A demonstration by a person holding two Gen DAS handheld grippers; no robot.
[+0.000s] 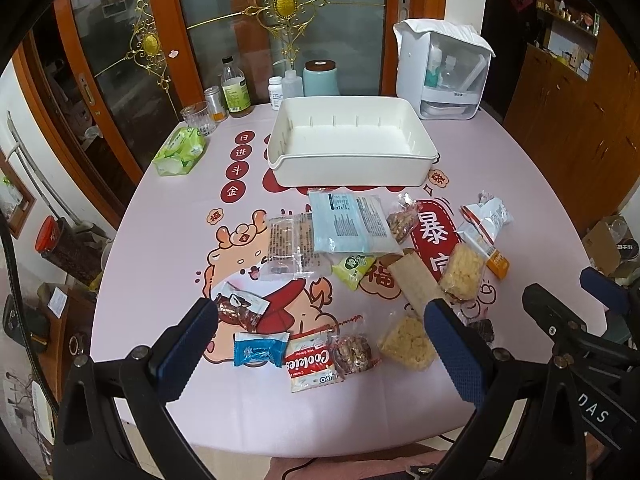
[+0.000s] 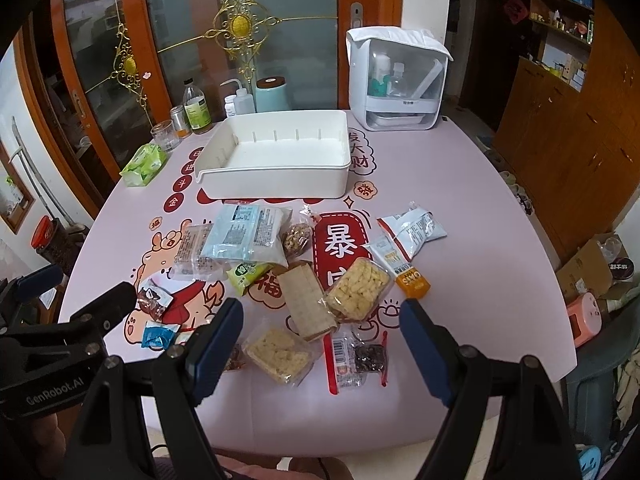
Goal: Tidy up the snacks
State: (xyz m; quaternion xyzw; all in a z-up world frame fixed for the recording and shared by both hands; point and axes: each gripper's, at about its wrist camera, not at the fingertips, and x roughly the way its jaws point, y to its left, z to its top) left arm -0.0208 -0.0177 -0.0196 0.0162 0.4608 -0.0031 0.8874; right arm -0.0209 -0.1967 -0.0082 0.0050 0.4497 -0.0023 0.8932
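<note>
The left gripper (image 1: pixel 320 344) hangs over the near edge of the table (image 1: pixel 168 216) with its blue-padded fingers spread wide and nothing between them. Just ahead of it, between the two fingers, lie a small blue wrapped sweet (image 1: pixel 260 350), a white "Coolate" cookie pack (image 1: pixel 312 364) and a clear bag of brown nuts (image 1: pixel 356 350), the last two overlapping. Beside its left finger sits a dark red snack packet (image 1: pixel 240 308); at the tip of its right finger is a clear tray of pale yellow puffed pieces (image 1: pixel 408 344).

The right gripper (image 2: pixel 320 348) is likewise wide open and holds nothing. Straight ahead of it lie a barcode-labelled pack of dark dried fruit (image 2: pixel 360 354) and the same tray of pale yellow puffed pieces (image 2: pixel 280 354), with a tan cracker sleeve (image 2: pixel 306 300) and a second puffed-snack tray (image 2: pixel 356 286) just beyond. An orange-ended sachet (image 2: pixel 404 270) and a white crinkled bag (image 2: pixel 412 230) lie further ahead, to its right.

Further forward are a pale blue flat pouch (image 2: pixel 248 236) overlapping a clear pack of brown bars (image 2: pixel 196 258), and a small green packet (image 2: pixel 248 274) (its print is too small to read). Beyond all the snacks stands the white storage bin (image 1: pixel 348 112), with no snacks in it as far as I can tell. A green tissue pack (image 1: pixel 180 152) lies far ahead to the left
</note>
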